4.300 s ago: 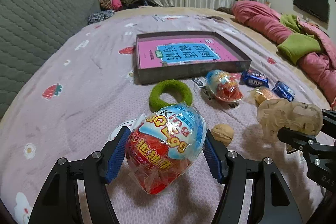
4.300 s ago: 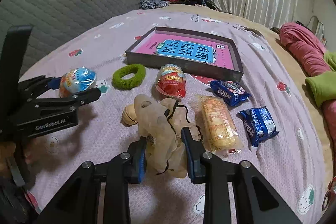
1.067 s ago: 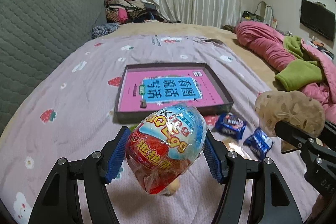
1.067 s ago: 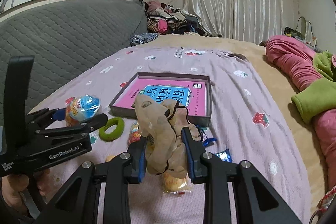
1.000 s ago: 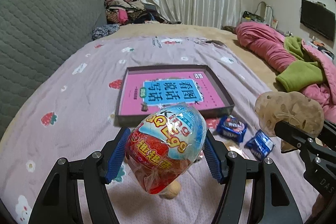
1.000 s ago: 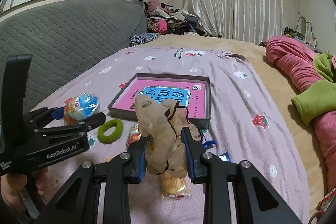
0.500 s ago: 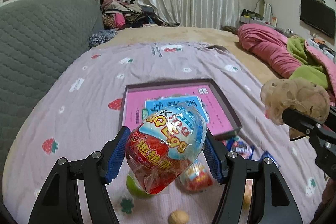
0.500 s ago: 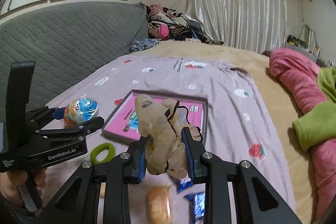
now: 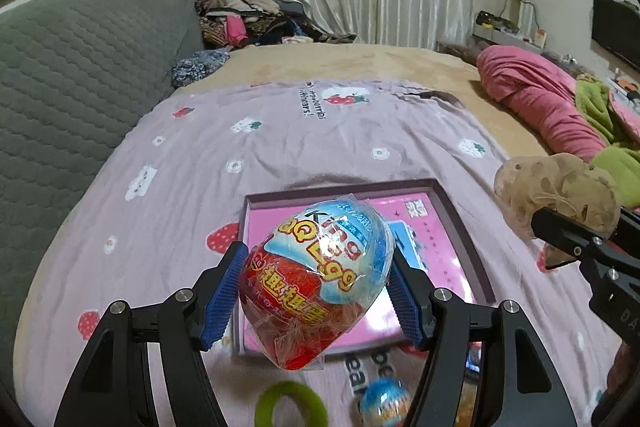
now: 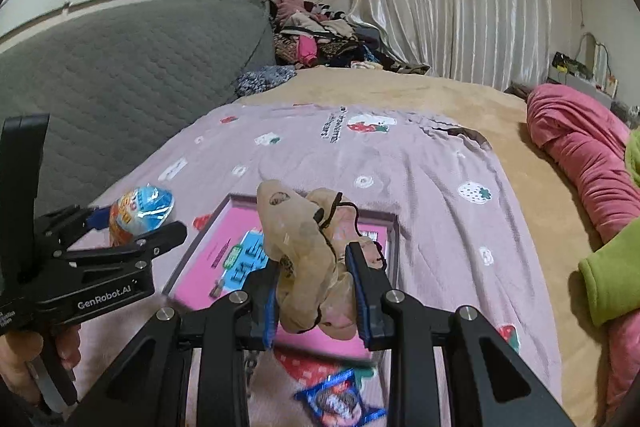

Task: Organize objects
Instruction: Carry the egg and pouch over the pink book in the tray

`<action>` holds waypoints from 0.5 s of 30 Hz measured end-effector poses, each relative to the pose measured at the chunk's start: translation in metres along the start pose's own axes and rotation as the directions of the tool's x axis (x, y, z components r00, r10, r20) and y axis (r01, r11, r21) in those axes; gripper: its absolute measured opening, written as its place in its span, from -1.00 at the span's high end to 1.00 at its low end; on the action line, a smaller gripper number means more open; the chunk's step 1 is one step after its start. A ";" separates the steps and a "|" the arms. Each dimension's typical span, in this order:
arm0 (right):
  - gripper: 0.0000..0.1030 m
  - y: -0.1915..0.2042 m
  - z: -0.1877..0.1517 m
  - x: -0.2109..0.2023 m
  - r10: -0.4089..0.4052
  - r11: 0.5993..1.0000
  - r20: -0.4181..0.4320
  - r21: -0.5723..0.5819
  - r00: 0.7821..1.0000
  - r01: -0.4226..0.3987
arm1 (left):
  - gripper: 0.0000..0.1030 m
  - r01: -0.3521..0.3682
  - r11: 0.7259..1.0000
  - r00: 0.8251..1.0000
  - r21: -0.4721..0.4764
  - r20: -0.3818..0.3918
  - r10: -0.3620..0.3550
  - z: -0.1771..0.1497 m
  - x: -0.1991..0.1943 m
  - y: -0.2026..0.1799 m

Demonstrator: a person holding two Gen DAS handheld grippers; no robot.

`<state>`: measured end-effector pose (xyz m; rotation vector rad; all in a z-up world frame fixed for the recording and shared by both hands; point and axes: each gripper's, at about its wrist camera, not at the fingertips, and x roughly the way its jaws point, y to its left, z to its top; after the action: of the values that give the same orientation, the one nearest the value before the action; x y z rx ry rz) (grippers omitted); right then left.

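Note:
My left gripper is shut on a wrapped surprise egg, red below and blue-white on top, and holds it in the air over the near left part of the shallow grey box with the pink sheet inside. My right gripper is shut on a beige bundle of sheer fabric, held above the same box. In the right wrist view the left gripper and its egg hang at the left. The beige bundle shows at the right of the left wrist view.
On the pink strawberry-print bed sheet in front of the box lie a green hair ring, a second surprise egg and a blue snack packet. A grey quilted headboard rises at the left; pink and green bedding is heaped at the right.
Both grippers have carried their loads forward and a little up, from over the loose items to over the box. The grips are unchanged.

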<state>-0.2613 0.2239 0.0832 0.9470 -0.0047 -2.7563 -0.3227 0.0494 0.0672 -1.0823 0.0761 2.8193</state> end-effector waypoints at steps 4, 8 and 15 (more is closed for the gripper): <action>0.41 -0.005 0.011 0.025 -0.056 0.998 -0.013 -0.020 0.998 0.056 | -0.34 -0.006 1.000 1.000 0.006 -0.003 0.006 0.012 0.023 0.002; 0.41 -0.006 0.021 0.040 -0.033 0.999 0.020 -0.003 0.999 0.033 | -0.34 0.003 1.000 1.000 -0.008 -0.013 -0.003 0.019 0.046 0.002; 0.41 -0.015 0.022 0.093 -0.018 0.998 -0.022 0.053 1.000 0.019 | -0.34 0.014 1.000 0.998 -0.019 -0.058 -0.015 0.027 0.089 -0.004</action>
<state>-0.3492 0.2171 0.0436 0.9953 -0.0662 -2.7752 -0.4060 0.0638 0.0280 -1.1643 0.0471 2.7813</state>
